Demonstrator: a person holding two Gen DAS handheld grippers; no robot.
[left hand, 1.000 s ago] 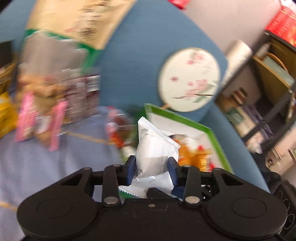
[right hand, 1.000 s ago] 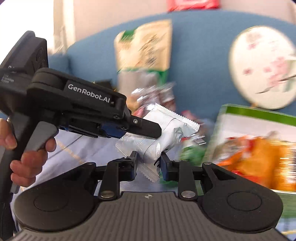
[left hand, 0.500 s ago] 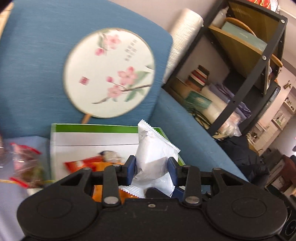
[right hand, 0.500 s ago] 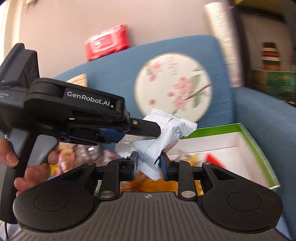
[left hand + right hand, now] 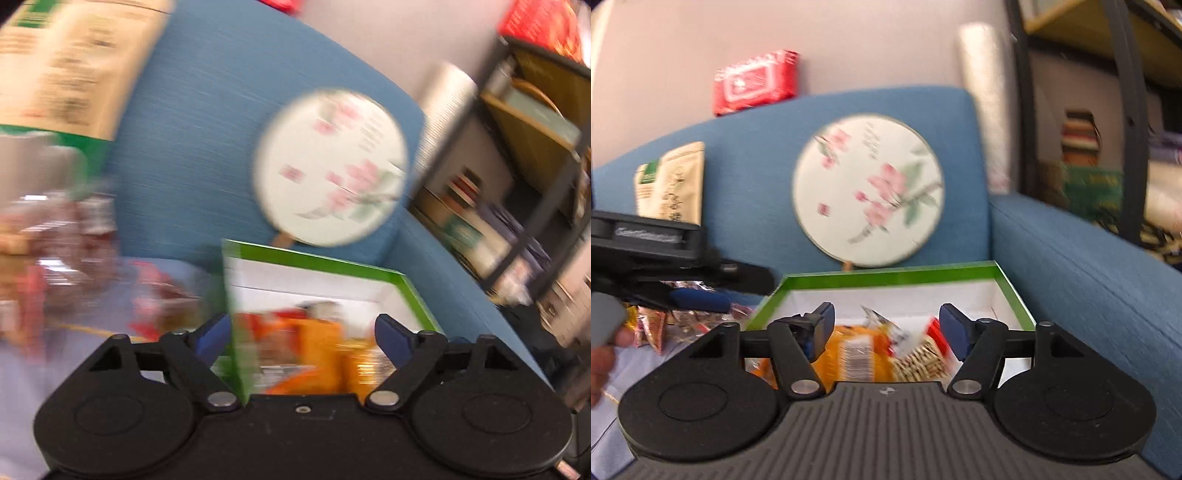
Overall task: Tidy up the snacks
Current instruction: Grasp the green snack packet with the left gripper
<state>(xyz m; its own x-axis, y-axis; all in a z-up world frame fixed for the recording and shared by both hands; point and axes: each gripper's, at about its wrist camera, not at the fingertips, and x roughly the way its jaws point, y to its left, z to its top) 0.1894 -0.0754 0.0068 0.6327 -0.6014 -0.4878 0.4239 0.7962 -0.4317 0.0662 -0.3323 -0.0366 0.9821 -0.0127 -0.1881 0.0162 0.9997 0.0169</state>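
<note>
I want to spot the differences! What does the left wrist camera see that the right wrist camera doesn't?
Only the left wrist view shows the blurry pile of clear and pink snack wrappers up close. Only the right wrist view shows the red wet-wipes pack on top of the blue sofa, plus the black left gripper from the side. Both show the round flower-painted fan, the green-rimmed white box and orange snack bags inside.

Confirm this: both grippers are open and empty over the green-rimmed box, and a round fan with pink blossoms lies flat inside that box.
Wrong on the fan. The round fan leans upright against the blue sofa backrest behind the green-rimmed box, as the right wrist view shows. The rest holds: the left gripper and right gripper are open and empty, jaws having just opened.
</note>
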